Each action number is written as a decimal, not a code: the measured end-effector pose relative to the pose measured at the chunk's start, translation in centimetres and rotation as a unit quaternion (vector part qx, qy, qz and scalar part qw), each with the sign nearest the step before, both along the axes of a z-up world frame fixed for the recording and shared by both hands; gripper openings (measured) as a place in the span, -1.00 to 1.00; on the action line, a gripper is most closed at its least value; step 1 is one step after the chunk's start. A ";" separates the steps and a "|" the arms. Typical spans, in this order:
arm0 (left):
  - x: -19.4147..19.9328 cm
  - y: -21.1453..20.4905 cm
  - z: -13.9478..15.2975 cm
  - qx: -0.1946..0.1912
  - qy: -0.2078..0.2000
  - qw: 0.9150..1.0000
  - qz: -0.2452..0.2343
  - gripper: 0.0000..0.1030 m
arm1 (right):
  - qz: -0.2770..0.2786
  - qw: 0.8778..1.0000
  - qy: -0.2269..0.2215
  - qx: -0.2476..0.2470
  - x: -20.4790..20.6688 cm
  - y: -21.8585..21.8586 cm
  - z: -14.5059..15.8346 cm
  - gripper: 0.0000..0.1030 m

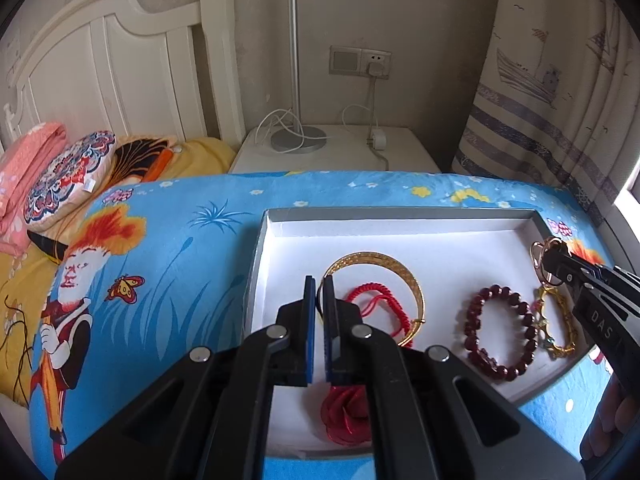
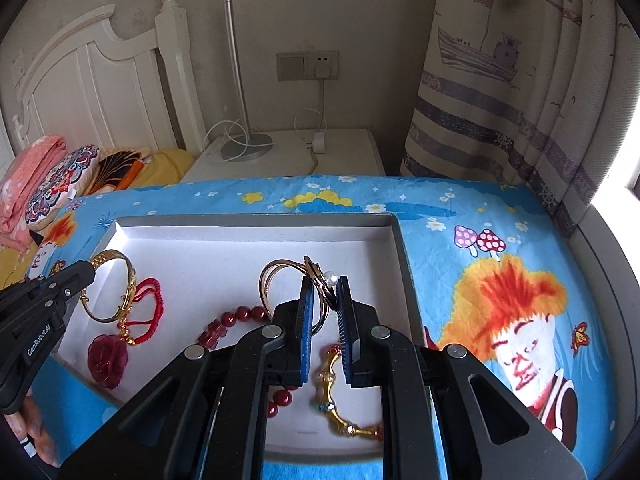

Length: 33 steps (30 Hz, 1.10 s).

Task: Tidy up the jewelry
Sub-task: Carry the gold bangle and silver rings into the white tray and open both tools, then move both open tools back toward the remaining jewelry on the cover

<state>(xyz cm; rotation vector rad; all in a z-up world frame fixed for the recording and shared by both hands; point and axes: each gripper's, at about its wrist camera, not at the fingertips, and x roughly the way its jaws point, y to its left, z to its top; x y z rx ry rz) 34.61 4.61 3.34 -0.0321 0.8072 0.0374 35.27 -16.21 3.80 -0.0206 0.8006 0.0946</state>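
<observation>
A shallow white tray [image 1: 400, 228] [image 2: 248, 228] lies on the blue cartoon bedspread. In it are a wide gold bangle [image 1: 408, 276] [image 2: 130, 280], a red cord bracelet [image 1: 376, 300] [image 2: 154, 300] with a red carved pendant [image 1: 346, 412] [image 2: 108, 360], a dark red bead bracelet [image 1: 500, 328] [image 2: 240, 316] and a gold link bracelet [image 1: 560, 336] [image 2: 332, 392]. My left gripper [image 1: 319, 280] [image 2: 86, 270] is nearly shut on the gold bangle's near rim. My right gripper [image 2: 323, 284] [image 1: 550, 254] is shut on a thin gold pearl bangle [image 2: 280, 276] [image 1: 540, 256], held above the tray's right side.
A white nightstand [image 1: 344, 152] with a lamp base [image 1: 298, 140] and charger cables stands behind the bed. Pillows [image 1: 68, 176] and the white headboard [image 1: 120, 72] are at the left. A curtain [image 1: 560, 100] hangs at the right.
</observation>
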 end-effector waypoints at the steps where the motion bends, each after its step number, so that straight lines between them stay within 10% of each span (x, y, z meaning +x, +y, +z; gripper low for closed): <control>1: 0.1 0.1 -0.1 -0.001 0.002 1.000 0.002 -0.93 | -0.001 1.000 0.002 -0.001 0.3 0.0 -0.2 -0.72; 11: 0.2 0.5 -0.7 -0.008 0.007 1.000 0.006 -0.57 | -0.006 1.000 0.026 -0.002 1.1 -0.1 -1.6 -0.66; 15: -0.8 0.7 -0.1 -0.011 0.001 1.000 0.009 -0.54 | -0.008 1.000 0.017 0.002 0.4 -0.4 -1.1 -0.27; 33: -10.7 1.2 1.7 -0.018 -0.022 0.999 0.014 -0.35 | -0.035 0.999 -0.004 0.027 -9.1 -4.4 0.0 -0.26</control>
